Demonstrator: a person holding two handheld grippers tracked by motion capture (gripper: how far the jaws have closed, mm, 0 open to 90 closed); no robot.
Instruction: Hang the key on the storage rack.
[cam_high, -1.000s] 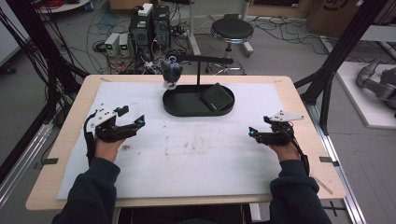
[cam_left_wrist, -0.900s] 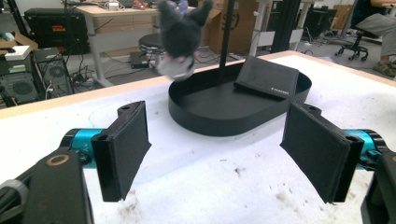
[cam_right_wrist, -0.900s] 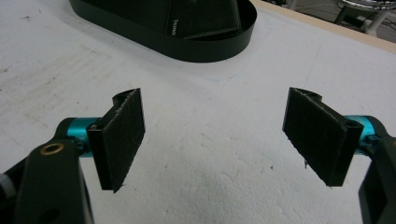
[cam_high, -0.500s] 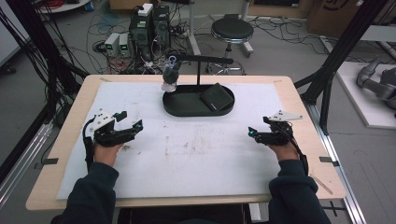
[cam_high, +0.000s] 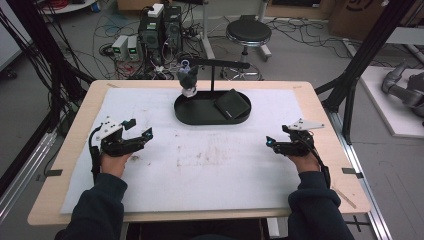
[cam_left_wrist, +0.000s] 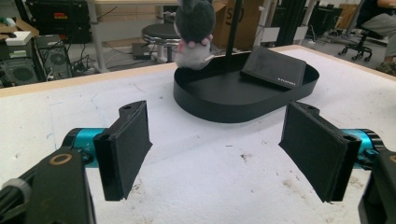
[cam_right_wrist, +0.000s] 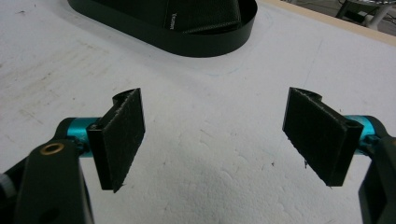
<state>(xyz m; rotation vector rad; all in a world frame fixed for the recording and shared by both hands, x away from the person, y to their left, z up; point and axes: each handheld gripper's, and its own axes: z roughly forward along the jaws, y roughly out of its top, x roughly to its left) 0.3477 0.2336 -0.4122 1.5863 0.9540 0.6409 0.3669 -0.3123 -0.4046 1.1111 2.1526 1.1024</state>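
Left gripper (cam_high: 141, 131) edged slightly inward since a second ago; right gripper (cam_high: 270, 141) barely shifted. Both spread wide, empty. Black oval tray (cam_high: 200, 116) with black wallet (cam_high: 232, 103), grey plush toy (cam_high: 188, 80) well ahead, between them. Approach judged barely begun.

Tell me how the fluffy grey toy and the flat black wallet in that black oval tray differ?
The fluffy grey plush toy stands upright at the tray's left end; the flat black wallet lies tilted, propped on the rim at the right end. The toy is soft, rounded and grey with a pale underside; the wallet is thin, rectangular and all black. Both rest in the black oval tray, untouched by either gripper.
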